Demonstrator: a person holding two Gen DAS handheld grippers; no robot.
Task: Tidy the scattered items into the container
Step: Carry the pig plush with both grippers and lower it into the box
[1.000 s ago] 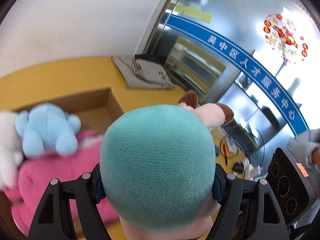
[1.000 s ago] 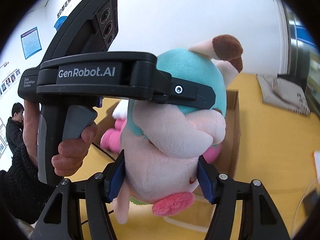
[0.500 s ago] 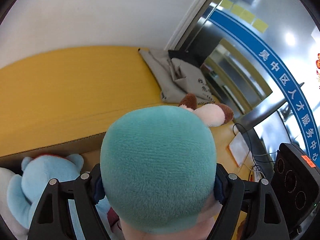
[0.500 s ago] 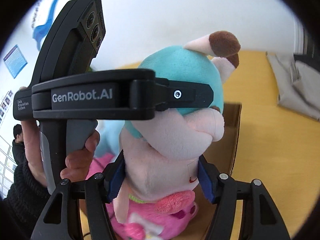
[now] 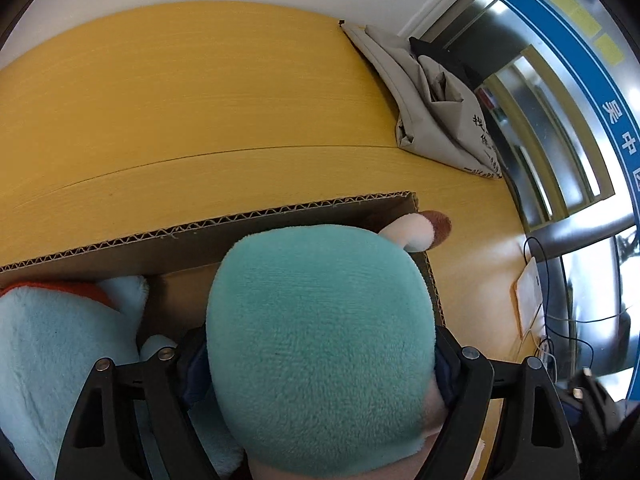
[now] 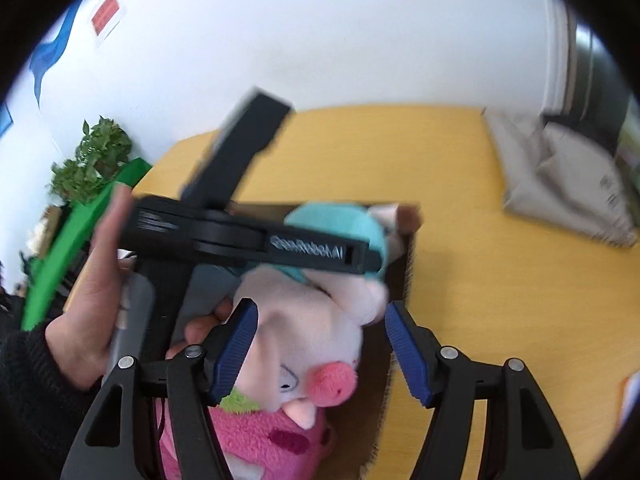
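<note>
The plush toy [image 5: 320, 356], teal-capped with a pale pink body, hangs over the right-hand end of the open cardboard box [image 5: 208, 226], its cap uppermost and its snout end pointing down toward the pink plush [image 6: 256, 440] already inside. The long axis of the toy runs roughly top to bottom, slightly tilted. The left gripper [image 5: 316, 364] straddles the teal cap; its jaws are opening, with the cap between them and the pads at or just off its sides, so firm contact cannot be confirmed. The right gripper [image 6: 320, 352] sits lower, around the pale body; its blue pads [image 6: 408, 356] stand visibly clear of the plush on the right side, so it is not clamping. A light blue plush [image 5: 60, 360] occupies the left part of the box, leaving free floor directly beneath the toy. The left gripper is the nearer and controlling tool. Judgement: the coming move is a release straight down; the risk is the toy's ear [image 5: 420, 228] catching the box end wall.
</note>
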